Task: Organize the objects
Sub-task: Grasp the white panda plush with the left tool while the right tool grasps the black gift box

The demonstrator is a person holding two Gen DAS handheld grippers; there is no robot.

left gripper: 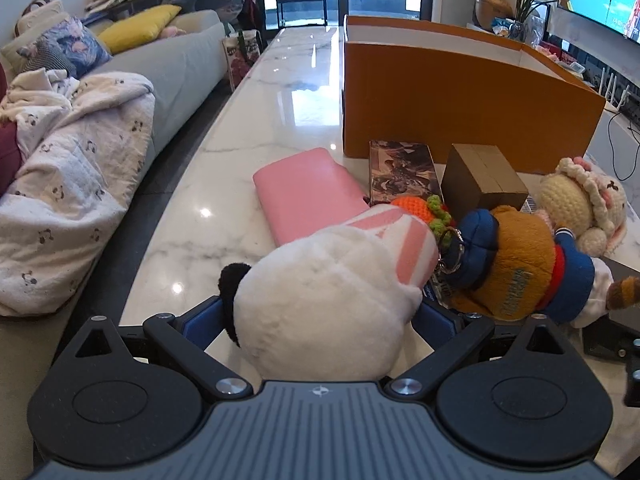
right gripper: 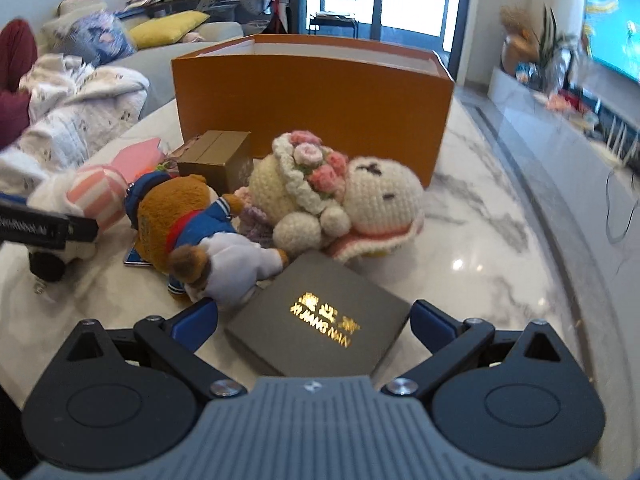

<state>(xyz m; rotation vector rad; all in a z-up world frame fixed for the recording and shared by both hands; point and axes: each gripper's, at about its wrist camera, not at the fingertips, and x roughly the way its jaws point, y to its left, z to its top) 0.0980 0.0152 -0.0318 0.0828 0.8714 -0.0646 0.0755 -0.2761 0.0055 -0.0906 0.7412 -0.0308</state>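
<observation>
Dark grey flat box [right gripper: 320, 316], near edge of the marble tabletop [right gripper: 480, 248]: gold foil print on lid, two or three characters too glary to read, under them Latin capitals, seen upside down, roughly "XI JIANG NAN", uncertain.

Brown plush bear [left gripper: 520, 268]: yellowish lettering on its side, blurred, unreadable.

Left gripper's side [right gripper: 36, 226], seen from the right wrist: a line of pale print, illegible.

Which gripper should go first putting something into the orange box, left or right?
Left. The left gripper already has the white plush toy between its fingers. The right gripper only straddles the flat black gift box, jaws open. The orange box stands ahead.
</observation>
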